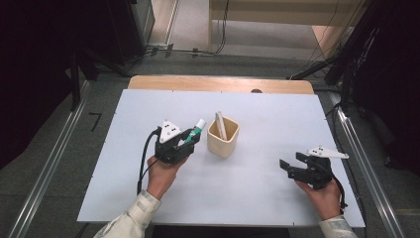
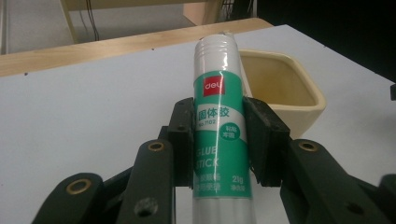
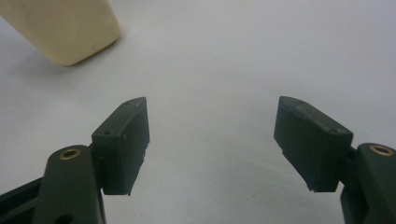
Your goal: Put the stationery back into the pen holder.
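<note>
My left gripper [image 1: 190, 137] is shut on a green and white glue stick [image 2: 219, 130], whose white cap [image 1: 199, 123] points up and to the right, toward a cream square cup [image 1: 223, 136]. In the left gripper view the cup [image 2: 285, 88] stands just beyond the stick's tip. A white flat item [image 1: 220, 125] leans upright inside the cup. Over the white table sheet [image 1: 247, 183], right of the cup, my right gripper [image 1: 291, 161] is open with nothing between its jaws. The right gripper view has the cup's corner [image 3: 65, 28] at its upper left.
The white sheet covers a wooden table whose bare edge [image 1: 218, 83] runs along the far side. Grey floor with metal rails [image 1: 47, 168] flanks the table, and cables [image 1: 188, 49] lie beyond it.
</note>
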Motion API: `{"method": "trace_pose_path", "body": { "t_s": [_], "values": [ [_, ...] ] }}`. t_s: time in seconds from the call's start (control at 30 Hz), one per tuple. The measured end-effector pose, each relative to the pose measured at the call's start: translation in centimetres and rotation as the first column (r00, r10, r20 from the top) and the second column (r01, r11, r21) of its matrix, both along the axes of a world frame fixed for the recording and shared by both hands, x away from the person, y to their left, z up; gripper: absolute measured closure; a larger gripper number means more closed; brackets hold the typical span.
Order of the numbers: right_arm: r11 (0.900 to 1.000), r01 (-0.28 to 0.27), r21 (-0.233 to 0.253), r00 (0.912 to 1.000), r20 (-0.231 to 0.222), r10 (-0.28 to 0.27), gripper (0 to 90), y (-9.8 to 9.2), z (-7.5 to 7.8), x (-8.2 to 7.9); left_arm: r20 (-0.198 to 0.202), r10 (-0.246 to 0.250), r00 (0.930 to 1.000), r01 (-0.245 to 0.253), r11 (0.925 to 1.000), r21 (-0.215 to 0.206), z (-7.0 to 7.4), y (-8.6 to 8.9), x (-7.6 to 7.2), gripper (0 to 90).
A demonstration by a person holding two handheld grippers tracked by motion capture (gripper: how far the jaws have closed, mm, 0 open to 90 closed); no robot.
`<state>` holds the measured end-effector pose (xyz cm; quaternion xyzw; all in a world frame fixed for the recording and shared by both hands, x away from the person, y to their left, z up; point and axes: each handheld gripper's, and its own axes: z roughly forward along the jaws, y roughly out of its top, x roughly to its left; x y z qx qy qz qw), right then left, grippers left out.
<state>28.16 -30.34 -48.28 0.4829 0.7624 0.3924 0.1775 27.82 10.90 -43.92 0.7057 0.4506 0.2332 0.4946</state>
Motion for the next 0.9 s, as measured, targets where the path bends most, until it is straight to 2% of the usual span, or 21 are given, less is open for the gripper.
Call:
{"method": "trace_pose_path", "body": {
  "t_s": [0.47, 0.9],
  "values": [
    [1.0, -0.004, 0.0, 1.0, -0.002, 0.004, 25.1, 0.0, 0.0, 0.1, 0.005, -0.014, 0.9999, 0.014, 0.9999, -0.009, 0.5, -0.8, 0.5, 67.0],
    [1.0, -0.01, 0.001, 0.9999, -0.004, 0.01, 25.4, 0.1, -0.1, 0.1, -0.008, -0.022, 0.9997, 0.022, 0.9998, -0.004, 0.8, -2.2, 1.9, 66.9]
  ]
}}
